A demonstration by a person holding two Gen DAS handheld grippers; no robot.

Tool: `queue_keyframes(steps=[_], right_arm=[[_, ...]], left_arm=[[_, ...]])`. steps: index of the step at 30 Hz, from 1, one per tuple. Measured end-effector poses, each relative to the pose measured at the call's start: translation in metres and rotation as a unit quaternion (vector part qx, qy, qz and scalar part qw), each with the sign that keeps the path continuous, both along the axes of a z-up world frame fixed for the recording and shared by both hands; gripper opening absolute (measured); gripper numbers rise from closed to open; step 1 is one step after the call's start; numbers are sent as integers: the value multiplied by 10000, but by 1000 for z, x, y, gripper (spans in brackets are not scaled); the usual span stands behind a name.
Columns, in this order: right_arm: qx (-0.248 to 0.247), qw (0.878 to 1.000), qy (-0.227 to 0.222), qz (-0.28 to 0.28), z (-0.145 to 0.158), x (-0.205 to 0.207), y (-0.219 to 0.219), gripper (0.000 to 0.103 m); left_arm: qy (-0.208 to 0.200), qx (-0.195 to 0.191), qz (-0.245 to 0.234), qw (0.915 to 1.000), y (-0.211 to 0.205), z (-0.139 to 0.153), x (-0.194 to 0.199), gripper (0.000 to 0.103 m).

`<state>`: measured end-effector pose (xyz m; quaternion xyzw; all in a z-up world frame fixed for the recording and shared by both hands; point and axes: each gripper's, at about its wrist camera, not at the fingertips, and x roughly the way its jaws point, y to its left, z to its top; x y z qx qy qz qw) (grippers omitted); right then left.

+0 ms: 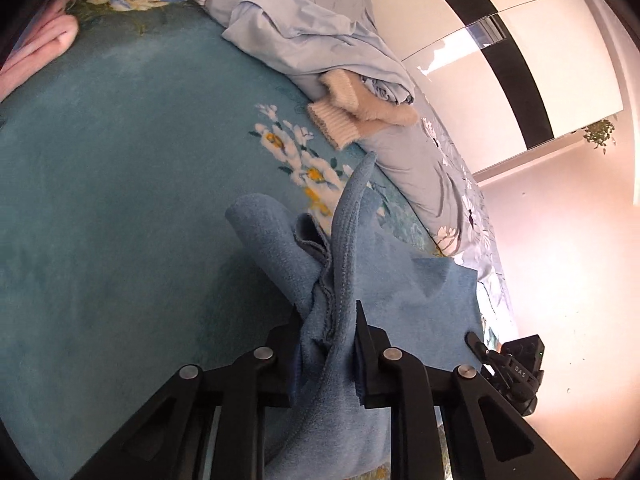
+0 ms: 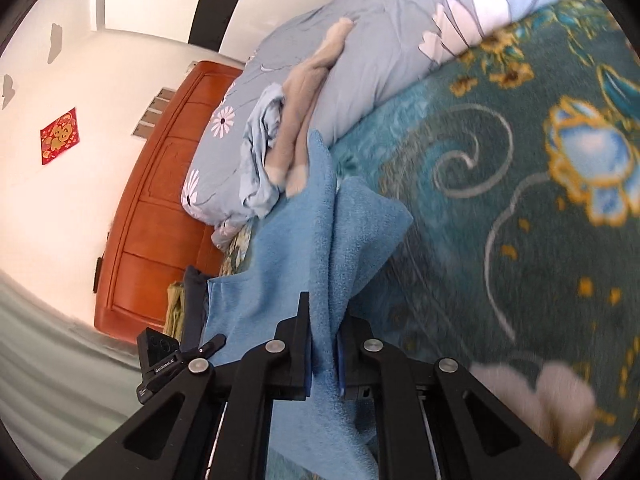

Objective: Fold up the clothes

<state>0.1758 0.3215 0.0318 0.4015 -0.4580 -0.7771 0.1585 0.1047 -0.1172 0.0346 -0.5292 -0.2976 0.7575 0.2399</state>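
A light blue fleece garment (image 1: 404,288) is lifted off the teal floral bedspread (image 1: 120,184). My left gripper (image 1: 326,312) is shut on a bunched fold of it, with the cloth rising in a ridge beyond the fingertips. In the right wrist view the same blue garment (image 2: 288,240) hangs between both grippers, and my right gripper (image 2: 324,316) is shut on another edge of it. Each wrist view shows the other gripper at its lower edge, near the bed's side.
A cream knitted garment (image 1: 352,108) lies on a crumpled pale blue sheet (image 1: 320,36) beside a flowered quilt (image 2: 380,40). Pink cloth (image 1: 44,44) sits at the far left. A wooden cabinet (image 2: 160,200) stands by the wall beyond the bed.
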Motion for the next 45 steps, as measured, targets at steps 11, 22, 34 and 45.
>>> queue_keyframes(steps=[11,22,34,45], right_arm=[[275,9985,-440,153,-31,8,-19,9],[1151,9927,-264,227,22,13,-43,9],[2176,9700,-294,1042,90,-25,-150,9],[2910,9398,-955,1519,43,-51,-282,13]], left_arm=[[-372,44,262,9990,-25,-62,24,28],[-285,68,256,9992,-23,-63,27,30],[-35,111,374,9992,-47,-42,42,38],[74,410,861,9954,-105,-34,70,45]])
